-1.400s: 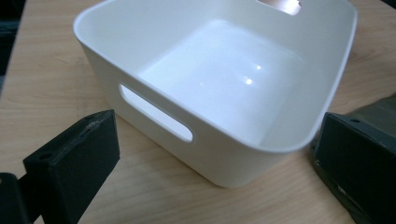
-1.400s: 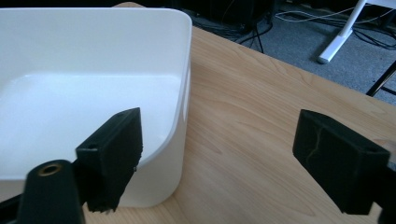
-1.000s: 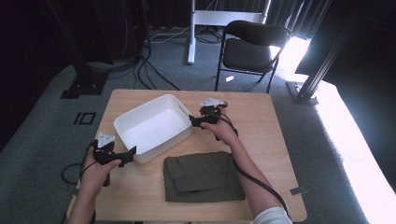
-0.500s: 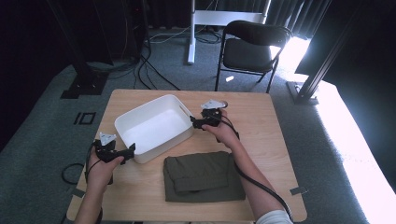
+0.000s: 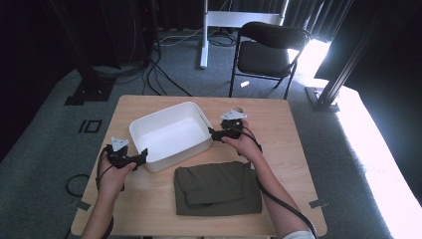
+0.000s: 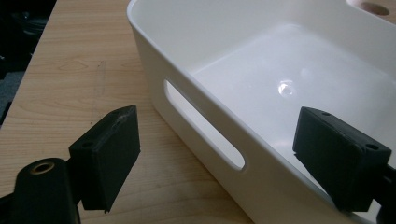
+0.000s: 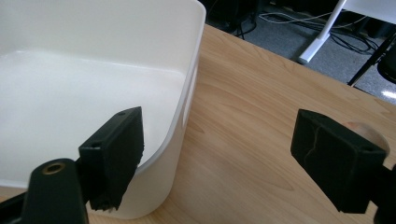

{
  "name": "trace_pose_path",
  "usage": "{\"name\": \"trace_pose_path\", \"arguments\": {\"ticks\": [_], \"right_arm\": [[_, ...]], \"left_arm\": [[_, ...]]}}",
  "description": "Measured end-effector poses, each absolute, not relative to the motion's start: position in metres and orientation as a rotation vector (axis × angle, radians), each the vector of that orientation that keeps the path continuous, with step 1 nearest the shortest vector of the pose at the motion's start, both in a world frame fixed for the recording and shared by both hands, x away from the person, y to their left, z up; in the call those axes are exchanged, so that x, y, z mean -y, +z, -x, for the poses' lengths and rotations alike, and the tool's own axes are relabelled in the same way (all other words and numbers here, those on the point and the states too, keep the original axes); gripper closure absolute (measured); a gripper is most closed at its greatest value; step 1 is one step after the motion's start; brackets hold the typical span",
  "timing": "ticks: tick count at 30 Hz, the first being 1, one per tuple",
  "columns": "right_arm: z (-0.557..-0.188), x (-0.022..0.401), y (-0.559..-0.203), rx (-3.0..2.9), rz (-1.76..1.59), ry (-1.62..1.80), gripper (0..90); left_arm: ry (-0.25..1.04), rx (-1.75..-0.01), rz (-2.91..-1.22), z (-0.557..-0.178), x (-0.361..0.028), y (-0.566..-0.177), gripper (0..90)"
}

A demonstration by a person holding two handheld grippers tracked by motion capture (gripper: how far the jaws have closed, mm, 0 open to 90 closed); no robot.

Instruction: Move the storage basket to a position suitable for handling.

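An empty white bin stands on the wooden table, with a folded olive cloth lying in front of it. My left gripper is open at the bin's near-left end. In the left gripper view it straddles the bin's wall beside the handle slot, one jaw outside and one over the inside. My right gripper is open at the bin's right end. There it straddles the bin's rim, its left jaw inside the bin. Neither gripper holds anything.
A black folding chair and a white stand are on the floor beyond the table's far edge. Cables trail across the carpet at the back left. Bare tabletop lies right of the cloth and bin.
My left gripper has moved up and right to the bin's end wall. My right gripper has shifted slightly toward the bin's right end. The bin and the cloth have not moved.
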State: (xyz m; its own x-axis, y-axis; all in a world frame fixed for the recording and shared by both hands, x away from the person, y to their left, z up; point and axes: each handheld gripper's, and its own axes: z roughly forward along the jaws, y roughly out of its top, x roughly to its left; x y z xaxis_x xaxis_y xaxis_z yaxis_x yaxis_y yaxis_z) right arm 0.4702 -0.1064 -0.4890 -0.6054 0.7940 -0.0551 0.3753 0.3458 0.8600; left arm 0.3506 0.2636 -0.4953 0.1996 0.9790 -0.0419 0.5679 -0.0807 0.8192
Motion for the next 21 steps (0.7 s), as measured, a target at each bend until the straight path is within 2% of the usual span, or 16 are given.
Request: {"name": "trace_pose_path", "arguments": {"ticks": [2,8,10,12,14,17,18,21], "right_arm": [[-0.468,0.109,-0.489,-2.138,-1.024,1.185,17.3],[-0.463,0.115,-0.489,-2.133,-1.045,1.184,18.4],[-0.461,0.116,-0.489,-2.138,-1.043,1.193,22.2],[-0.46,0.116,-0.489,-2.142,-1.036,1.197,27.3],[-0.457,0.115,-0.489,-2.147,-1.042,1.214,36.0],[-0.455,0.115,-0.488,-2.15,-1.039,1.22,41.0],[-0.453,0.114,-0.487,-2.164,-1.032,1.231,55.9],[-0.45,0.112,-0.486,-2.164,-1.026,1.218,67.9]], "left_arm": [[0.703,-1.431,-1.734,-0.354,-0.263,-0.497,17.2],[0.663,-1.439,-1.722,-0.359,-0.258,-0.502,31.2],[0.658,-1.435,-1.721,-0.36,-0.257,-0.501,35.5],[0.658,-1.433,-1.723,-0.361,-0.255,-0.501,40.5],[0.644,-1.426,-1.725,-0.362,-0.252,-0.501,46.7],[0.662,-1.445,-1.719,-0.363,-0.249,-0.5,50.5],[0.669,-1.453,-1.716,-0.363,-0.248,-0.5,53.2],[0.695,-1.461,-1.712,-0.364,-0.244,-0.499,57.1]]}}
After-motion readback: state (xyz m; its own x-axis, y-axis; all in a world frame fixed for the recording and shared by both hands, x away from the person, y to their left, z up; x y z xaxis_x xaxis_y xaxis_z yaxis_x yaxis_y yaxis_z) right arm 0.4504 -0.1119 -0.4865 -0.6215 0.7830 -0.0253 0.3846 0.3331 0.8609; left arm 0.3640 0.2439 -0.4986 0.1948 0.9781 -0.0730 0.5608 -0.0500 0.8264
